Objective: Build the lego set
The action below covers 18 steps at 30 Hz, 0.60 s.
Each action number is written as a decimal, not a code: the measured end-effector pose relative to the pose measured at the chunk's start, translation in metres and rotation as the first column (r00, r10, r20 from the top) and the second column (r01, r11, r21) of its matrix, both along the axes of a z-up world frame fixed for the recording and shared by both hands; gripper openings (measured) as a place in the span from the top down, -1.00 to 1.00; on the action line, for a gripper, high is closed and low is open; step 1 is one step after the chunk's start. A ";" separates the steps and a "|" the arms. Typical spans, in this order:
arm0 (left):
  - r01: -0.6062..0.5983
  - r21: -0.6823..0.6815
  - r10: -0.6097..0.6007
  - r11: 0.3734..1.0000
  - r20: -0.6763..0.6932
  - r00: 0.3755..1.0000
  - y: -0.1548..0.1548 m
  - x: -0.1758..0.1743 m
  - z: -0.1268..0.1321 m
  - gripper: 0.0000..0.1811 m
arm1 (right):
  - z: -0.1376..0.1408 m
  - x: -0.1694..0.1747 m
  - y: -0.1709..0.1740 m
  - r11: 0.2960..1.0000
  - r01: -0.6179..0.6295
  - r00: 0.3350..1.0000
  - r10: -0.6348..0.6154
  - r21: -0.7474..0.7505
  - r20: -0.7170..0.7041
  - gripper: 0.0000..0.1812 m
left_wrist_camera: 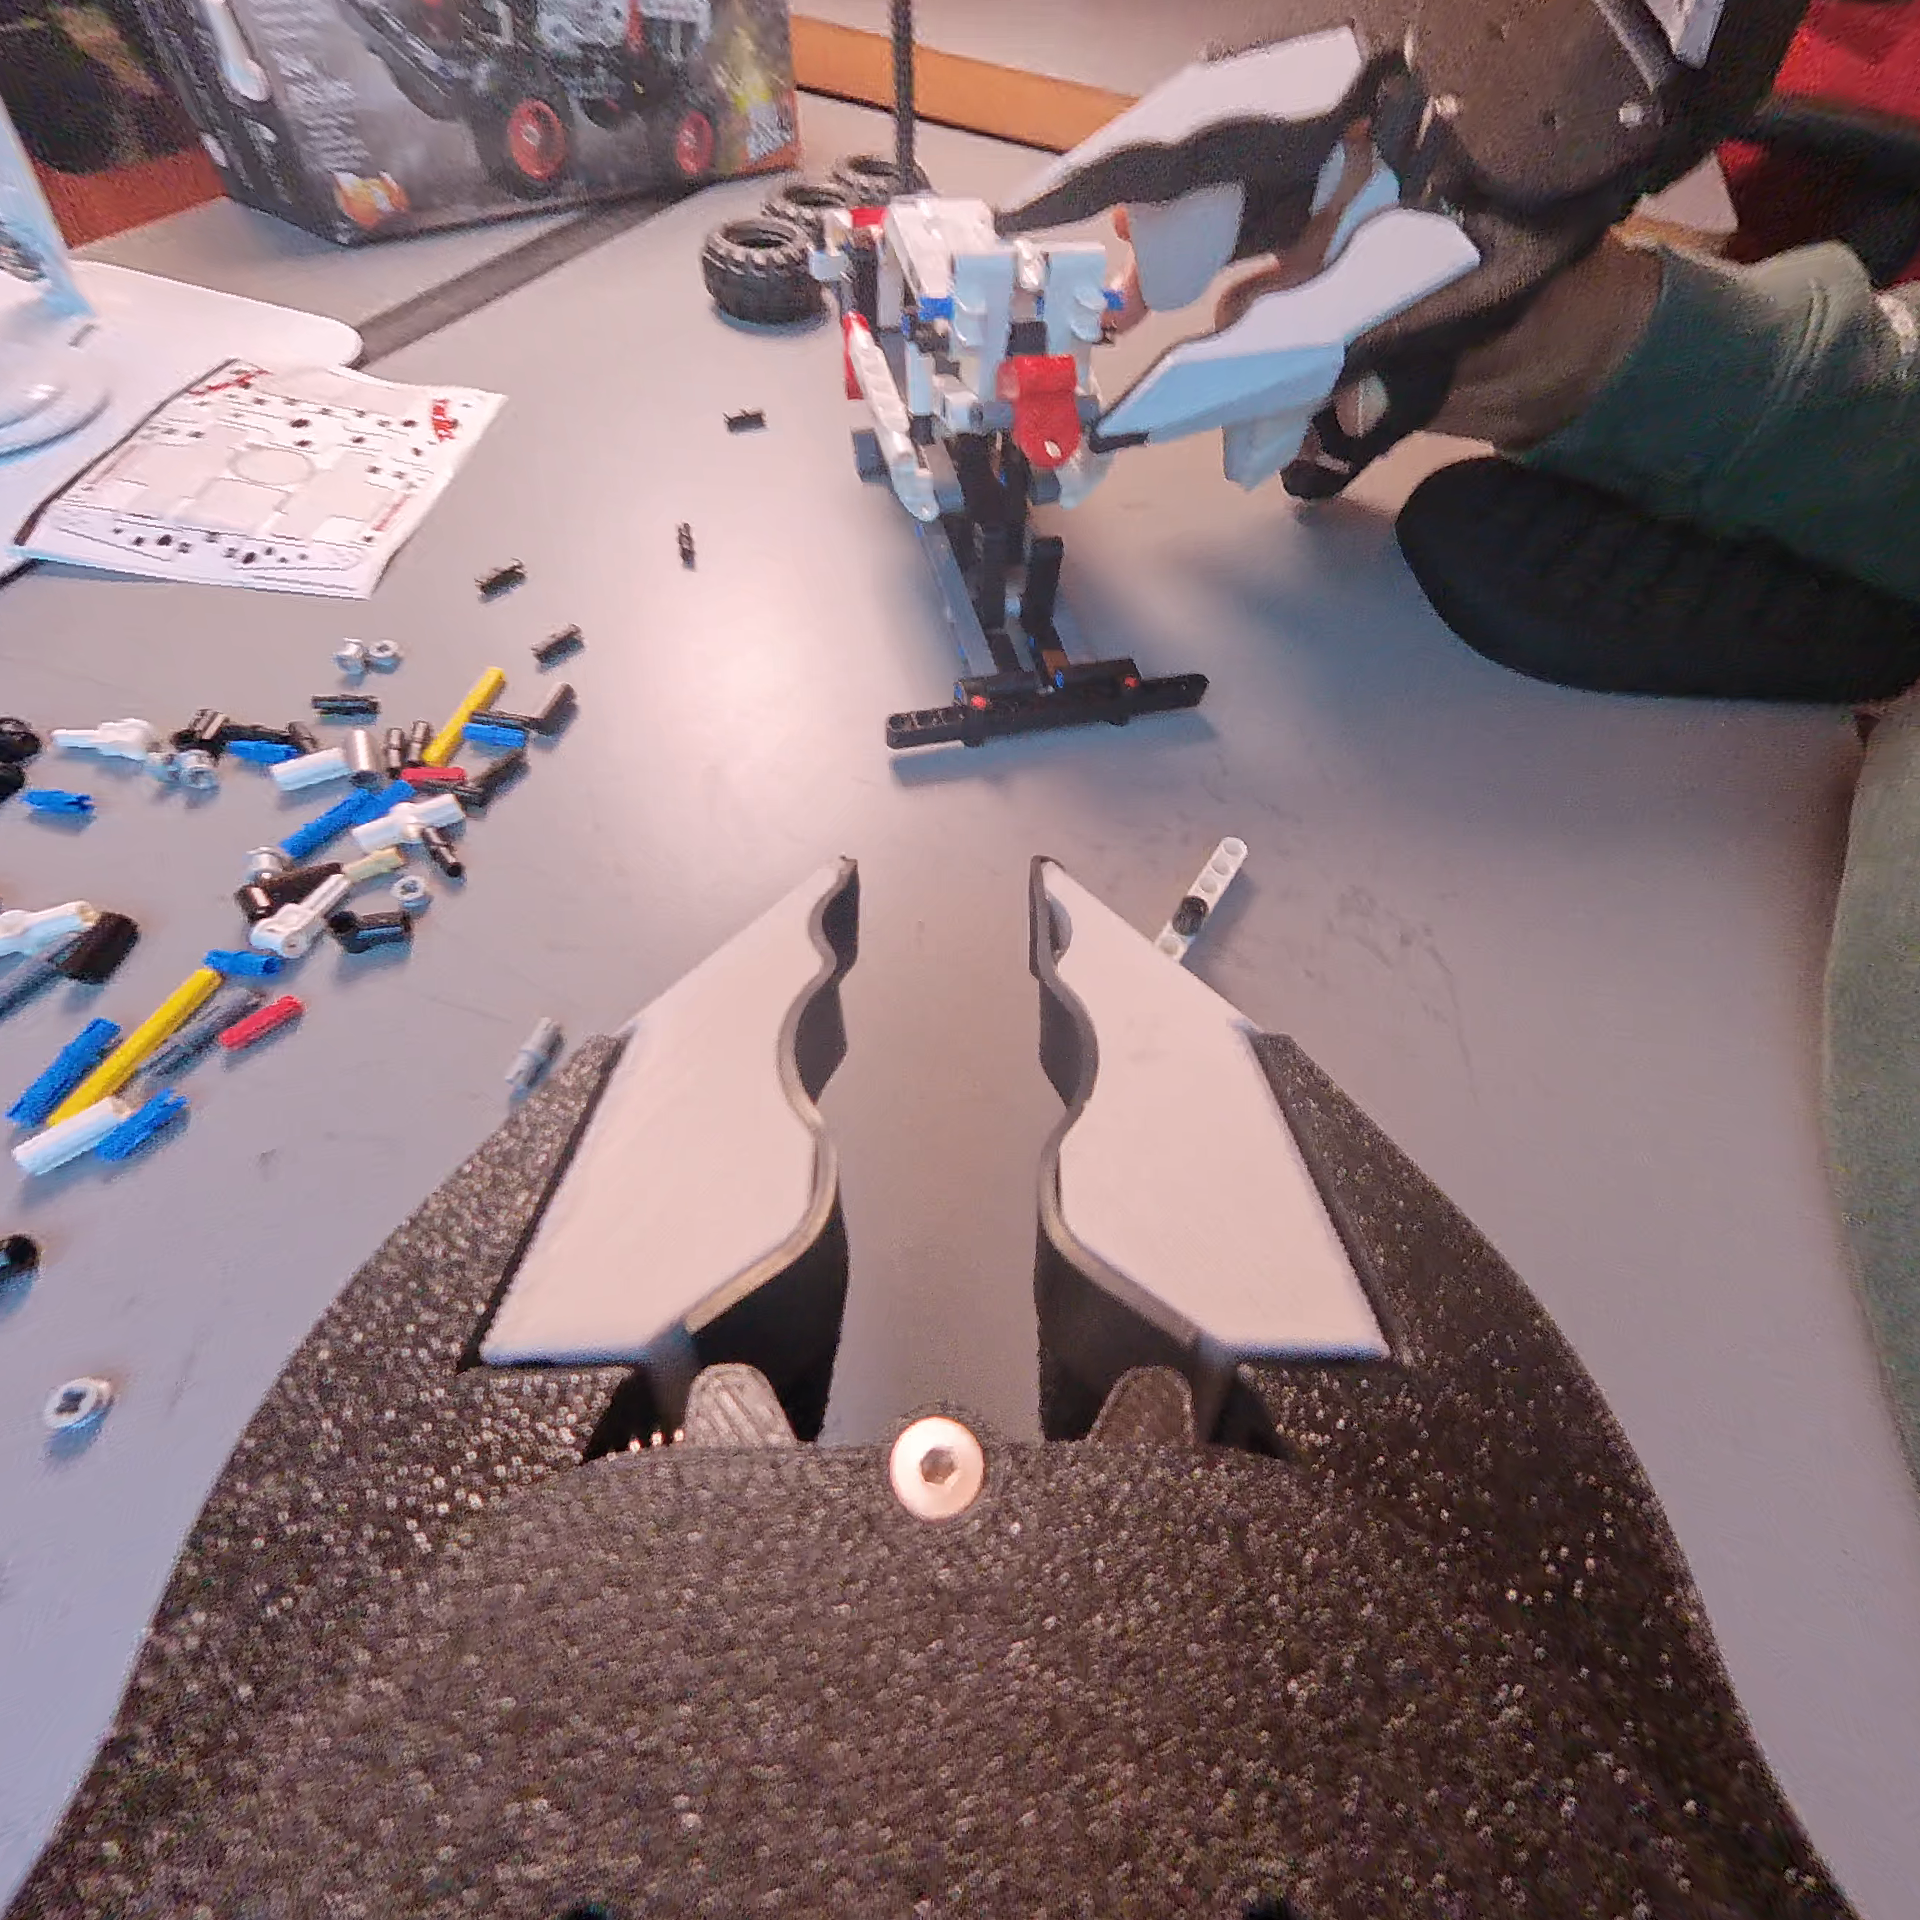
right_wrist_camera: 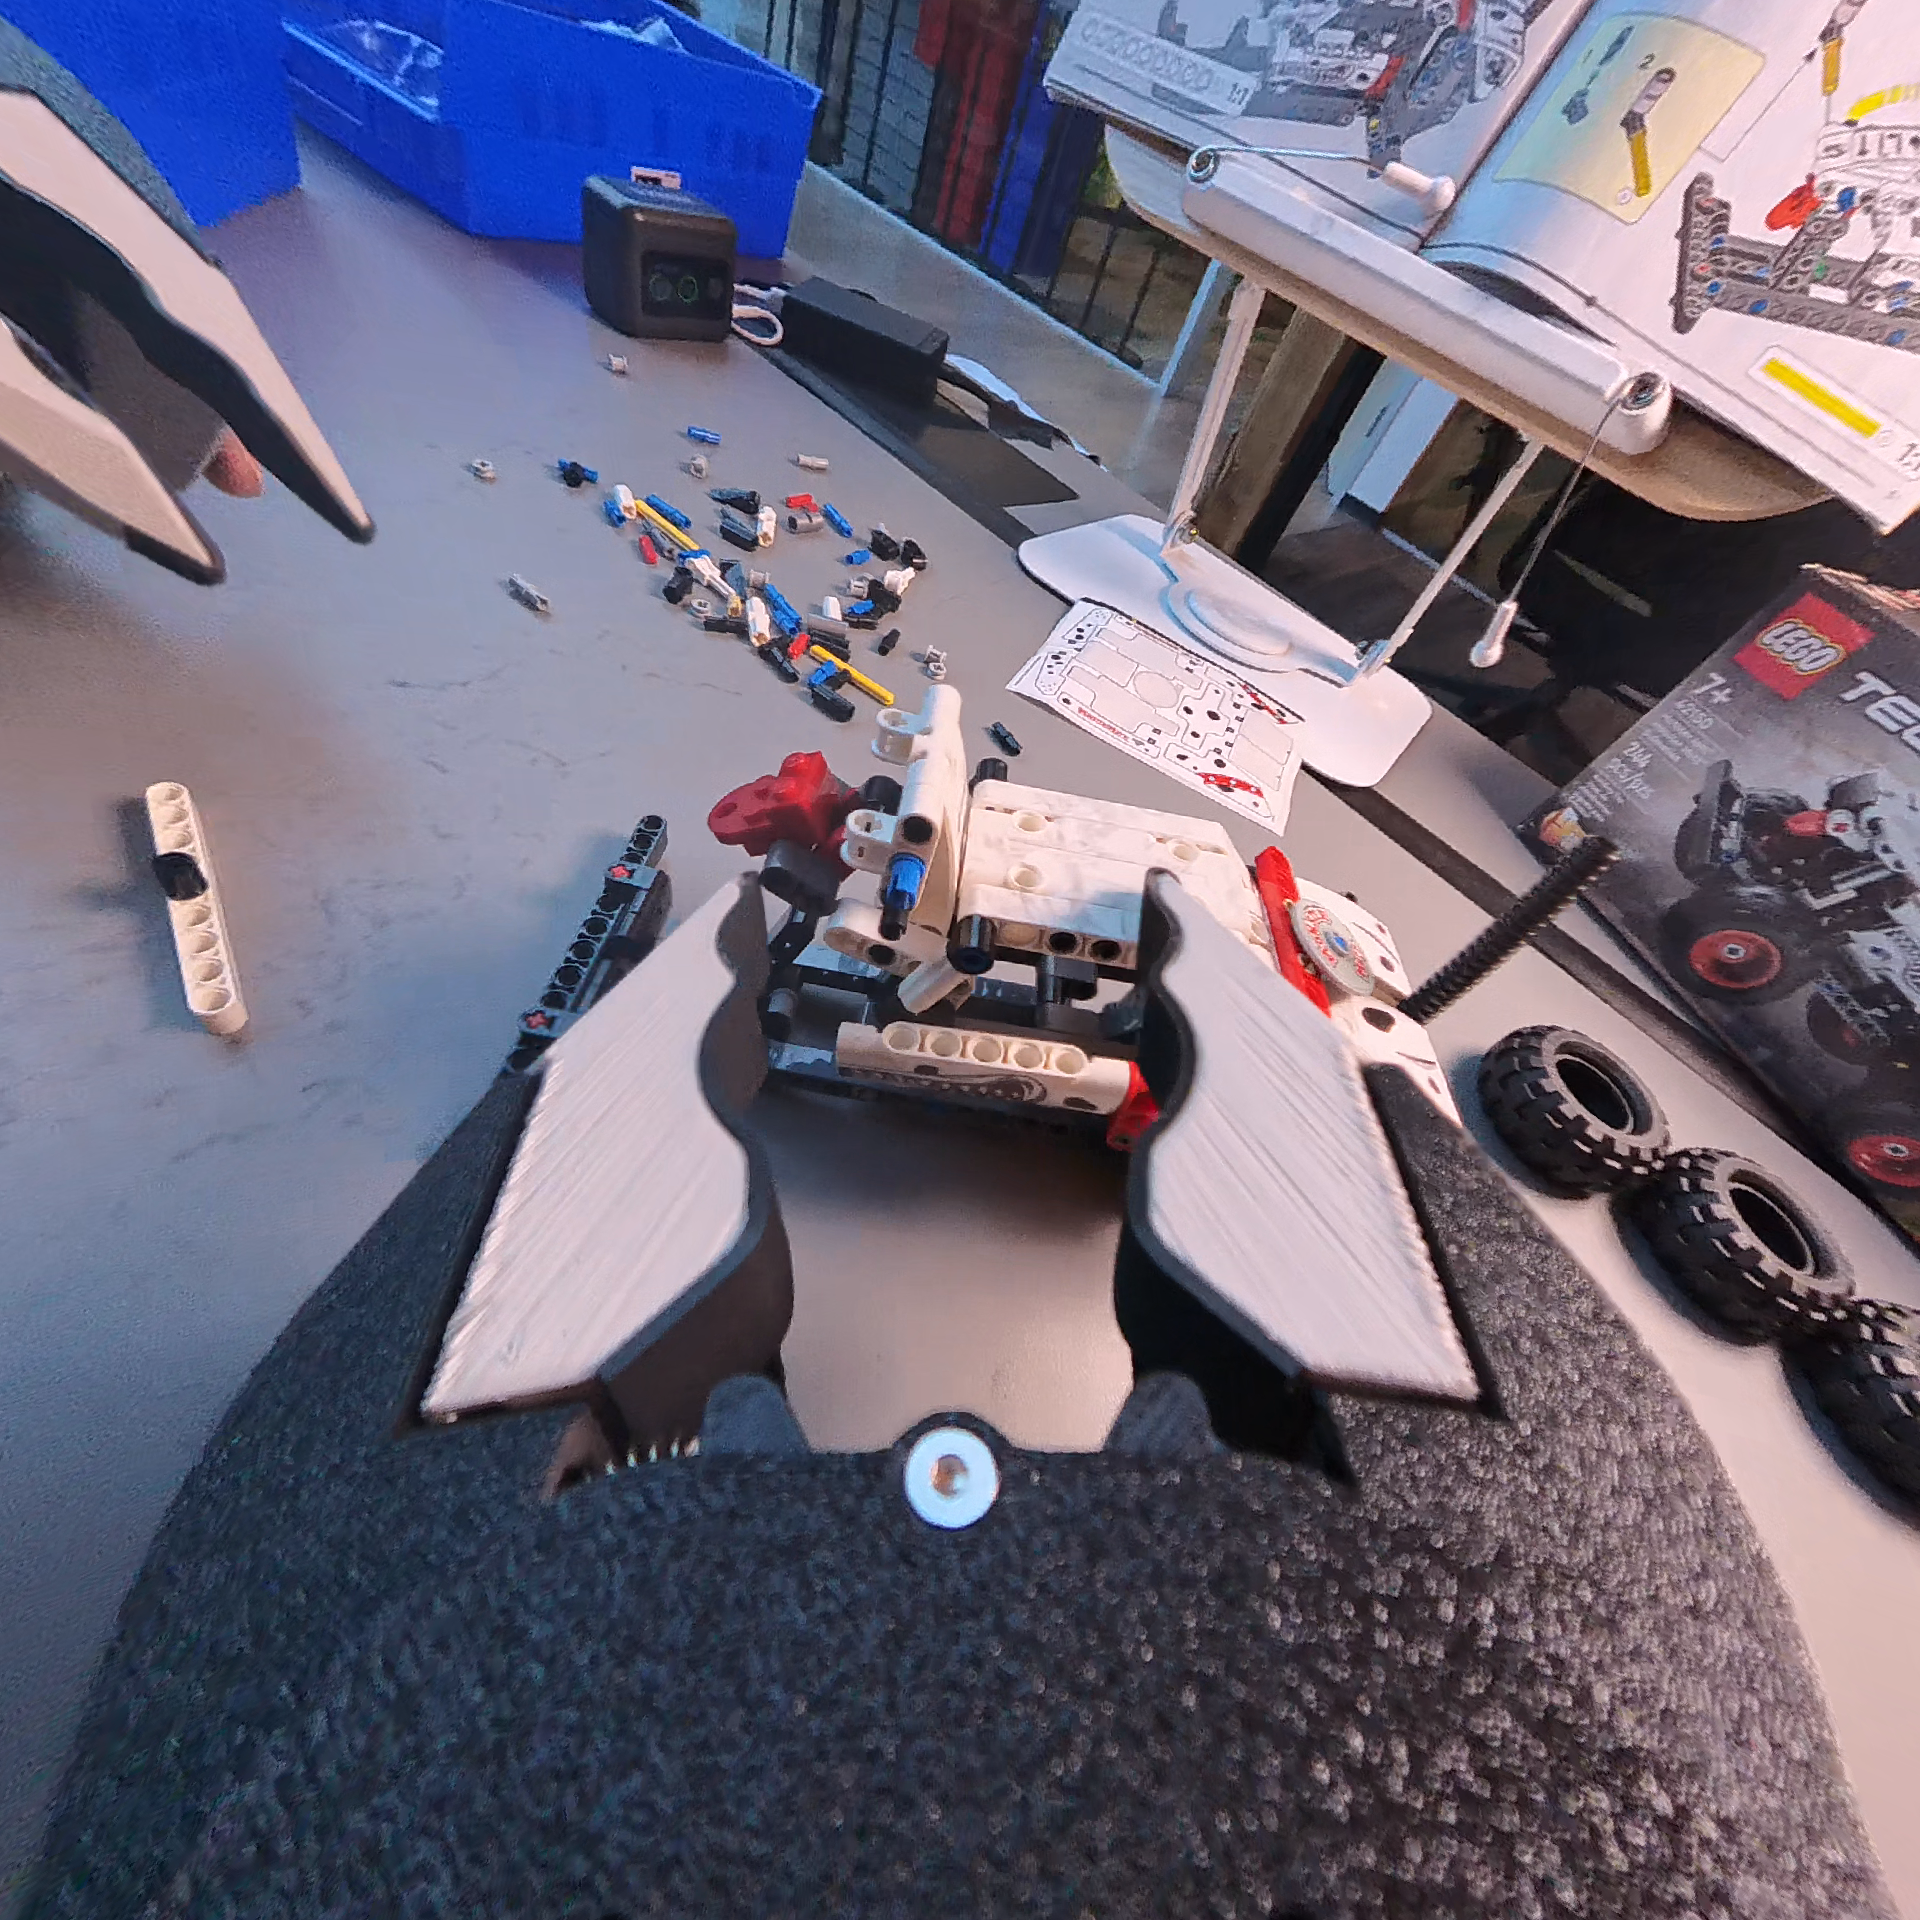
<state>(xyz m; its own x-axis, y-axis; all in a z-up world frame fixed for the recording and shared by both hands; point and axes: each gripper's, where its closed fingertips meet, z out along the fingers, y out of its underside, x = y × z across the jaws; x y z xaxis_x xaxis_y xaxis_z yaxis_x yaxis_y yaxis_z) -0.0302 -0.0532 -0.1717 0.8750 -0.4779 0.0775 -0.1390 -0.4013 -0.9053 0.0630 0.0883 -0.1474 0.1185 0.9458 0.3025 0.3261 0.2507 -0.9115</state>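
Half-built truck model (right_wrist_camera: 1018, 935) on the grey table (right_wrist_camera: 364, 675), straddled by the right gripper (right_wrist_camera: 951, 945), jaws spread wide and gripping nothing. Probably best to close squarely on the white side beams, away from the loose-looking red piece (right_wrist_camera: 779, 810), steadying before pressing anything on. White body, black chassis, red accents, black bumper bar (left_wrist_camera: 1044, 707) at one end; wheels not yet fitted. Left gripper (left_wrist_camera: 943, 914) released too, empty, near the white beam (right_wrist_camera: 195, 909). Farther out: scattered small parts (left_wrist_camera: 260, 831), tyres (right_wrist_camera: 1662, 1174), sticker sheet (left_wrist_camera: 260, 478), box (right_wrist_camera: 1787, 852), instruction booklet (right_wrist_camera: 1683, 156).
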 end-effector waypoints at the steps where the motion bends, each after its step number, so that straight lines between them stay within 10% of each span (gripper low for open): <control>1: -0.020 0.010 0.020 1.000 0.013 1.000 0.001 -0.004 0.003 0.64 | 0.000 0.000 0.001 1.000 0.005 1.000 -0.005 0.011 0.001 0.20; 18: -0.105 0.053 0.105 0.993 -0.006 0.994 0.006 -0.019 0.008 0.65 | -0.007 -0.003 0.013 0.971 0.089 0.991 -0.107 0.222 0.074 0.25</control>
<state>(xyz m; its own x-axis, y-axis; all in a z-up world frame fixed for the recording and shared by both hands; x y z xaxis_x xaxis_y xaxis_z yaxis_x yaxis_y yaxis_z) -0.0488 -0.0469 -0.1634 0.9210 -0.3867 0.0467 -0.1066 -0.3658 -0.9246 0.0603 0.1016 -0.1549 0.1721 0.8411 0.5127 0.4331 0.4029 -0.8063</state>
